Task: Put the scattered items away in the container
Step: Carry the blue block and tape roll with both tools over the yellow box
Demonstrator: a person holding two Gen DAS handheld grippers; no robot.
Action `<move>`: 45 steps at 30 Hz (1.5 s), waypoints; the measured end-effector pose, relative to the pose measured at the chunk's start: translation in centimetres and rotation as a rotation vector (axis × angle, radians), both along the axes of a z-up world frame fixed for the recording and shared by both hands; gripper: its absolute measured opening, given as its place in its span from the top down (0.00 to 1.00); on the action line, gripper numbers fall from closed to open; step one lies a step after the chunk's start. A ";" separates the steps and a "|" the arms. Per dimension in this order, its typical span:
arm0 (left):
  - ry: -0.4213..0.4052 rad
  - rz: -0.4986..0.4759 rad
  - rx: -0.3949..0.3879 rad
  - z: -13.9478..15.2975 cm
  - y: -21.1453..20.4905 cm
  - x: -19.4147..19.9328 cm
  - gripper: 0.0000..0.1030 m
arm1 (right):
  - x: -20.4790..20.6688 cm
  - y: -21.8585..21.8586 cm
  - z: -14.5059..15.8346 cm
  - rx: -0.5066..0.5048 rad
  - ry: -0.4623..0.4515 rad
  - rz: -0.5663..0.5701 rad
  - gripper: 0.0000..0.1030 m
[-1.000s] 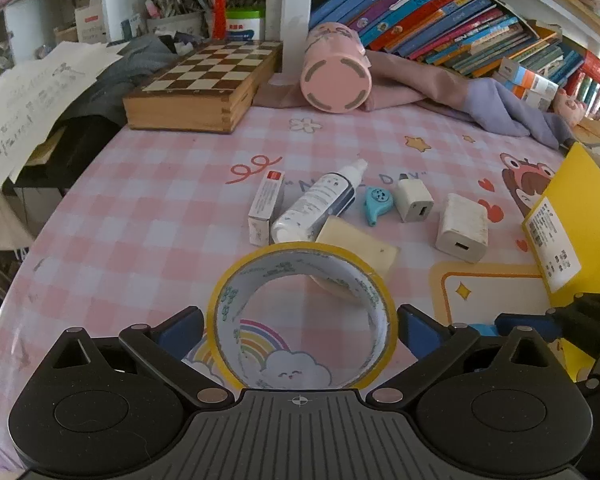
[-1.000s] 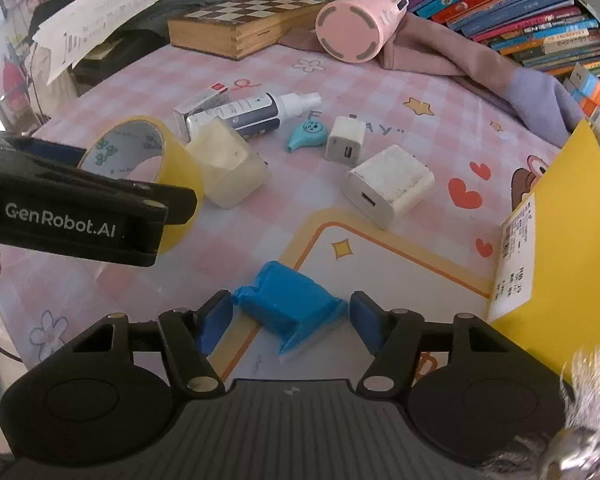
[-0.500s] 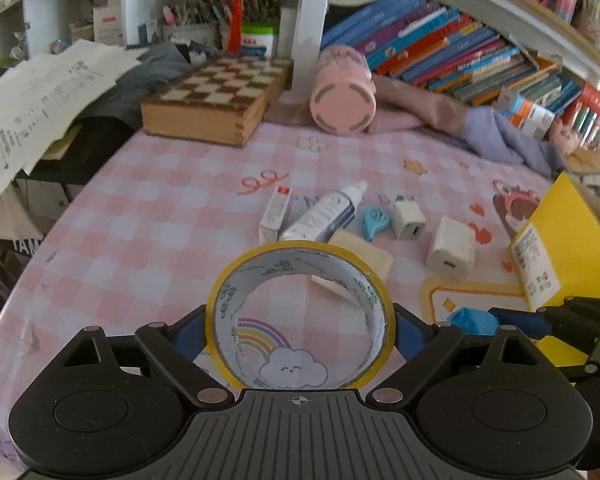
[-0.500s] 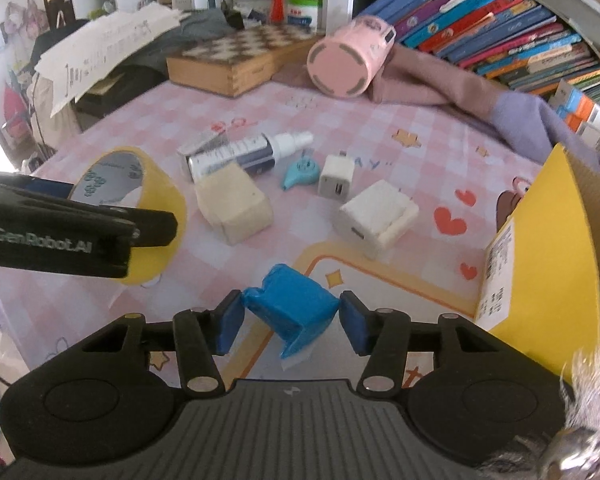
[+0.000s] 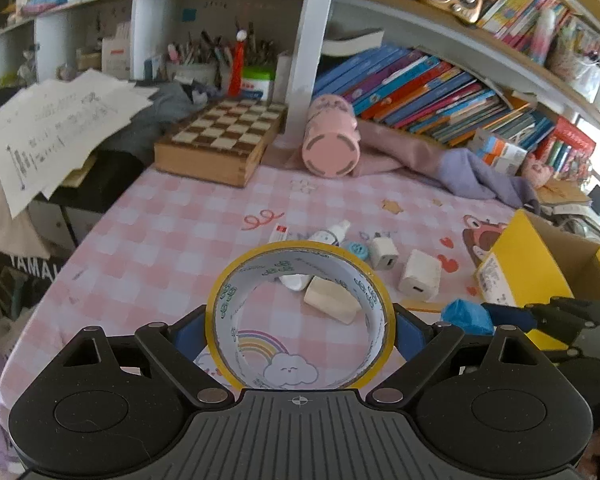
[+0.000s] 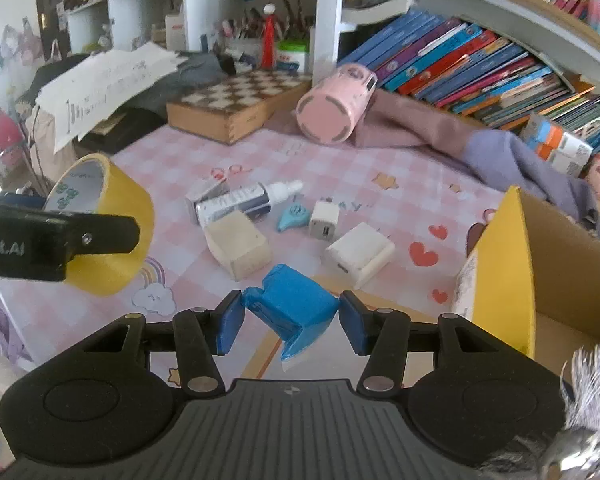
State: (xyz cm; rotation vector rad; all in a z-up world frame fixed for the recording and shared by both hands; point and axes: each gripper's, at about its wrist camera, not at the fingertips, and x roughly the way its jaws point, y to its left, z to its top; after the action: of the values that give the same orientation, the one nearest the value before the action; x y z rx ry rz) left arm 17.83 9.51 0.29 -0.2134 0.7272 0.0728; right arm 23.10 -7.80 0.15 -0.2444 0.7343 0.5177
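Observation:
My left gripper [image 5: 300,326] is shut on a yellow tape roll [image 5: 224,312], held above the pink checked table; the roll also shows in the right wrist view [image 6: 112,248]. My right gripper [image 6: 290,316] is shut on a blue packet [image 6: 296,300], lifted off the table; the packet shows at the right of the left wrist view [image 5: 466,316]. The yellow cardboard box [image 6: 516,248] stands open at the right. On the table lie a spray bottle [image 6: 244,204], a beige block [image 6: 238,244], a small white charger [image 6: 324,220], a larger white charger [image 6: 360,252] and a blue trinket [image 6: 292,216].
A wooden chessboard box [image 5: 220,140] and a pink tipped cup [image 5: 330,144] sit at the table's back. Purple cloth [image 5: 460,168] lies before rows of books [image 5: 440,96]. Papers [image 5: 56,128] hang off the left edge. A small white carton [image 5: 278,234] lies by the bottle.
Both grippers have risen from the table with their loads; the view now takes in the shelves. The items on the table have not moved.

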 end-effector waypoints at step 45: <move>-0.101 -0.240 -0.048 3.8 -4.6 -15.4 0.10 | -19.3 -7.6 4.6 0.098 -0.094 -0.299 0.52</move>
State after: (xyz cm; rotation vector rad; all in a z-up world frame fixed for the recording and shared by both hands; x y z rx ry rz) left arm 2.40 4.87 4.04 -0.1727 0.6498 -0.1827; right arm 3.83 -15.39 4.79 -0.0648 0.6380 0.2547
